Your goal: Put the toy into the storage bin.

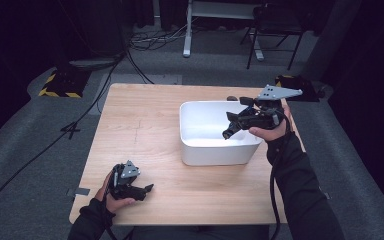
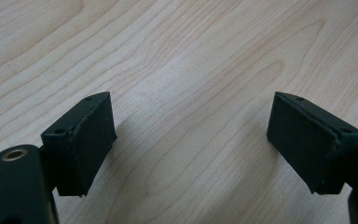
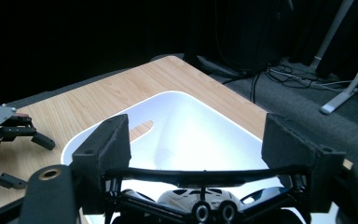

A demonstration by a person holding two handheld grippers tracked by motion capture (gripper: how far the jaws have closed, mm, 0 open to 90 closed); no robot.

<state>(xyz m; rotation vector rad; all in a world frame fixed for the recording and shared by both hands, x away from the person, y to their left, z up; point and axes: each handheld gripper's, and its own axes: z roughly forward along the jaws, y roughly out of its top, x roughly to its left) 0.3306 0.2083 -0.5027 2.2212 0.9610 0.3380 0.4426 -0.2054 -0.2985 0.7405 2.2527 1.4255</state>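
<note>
A white bin [image 1: 215,154] stands on the wooden table [image 1: 140,130], right of its middle. My right gripper [image 1: 227,126] hangs open over the bin's right side, its jaws pointing left and down into it. In the right gripper view the right gripper [image 3: 198,135] holds nothing, and the bin [image 3: 177,116] lies below it. A white toy car [image 3: 191,197] with dark windows shows low behind the linkage, inside the bin. My left gripper [image 1: 147,190] rests open near the table's front left. In its own view, the left gripper [image 2: 191,135] has bare wood [image 2: 191,56] between its pads.
Cables [image 1: 145,40] trail over the grey floor behind the table. Yellow-and-black striped bases [image 1: 60,85] sit at the back left and back right. A chair [image 1: 275,25] and a desk leg [image 1: 187,30] stand farther back. The left gripper [image 3: 28,162] shows at the left of the right gripper view.
</note>
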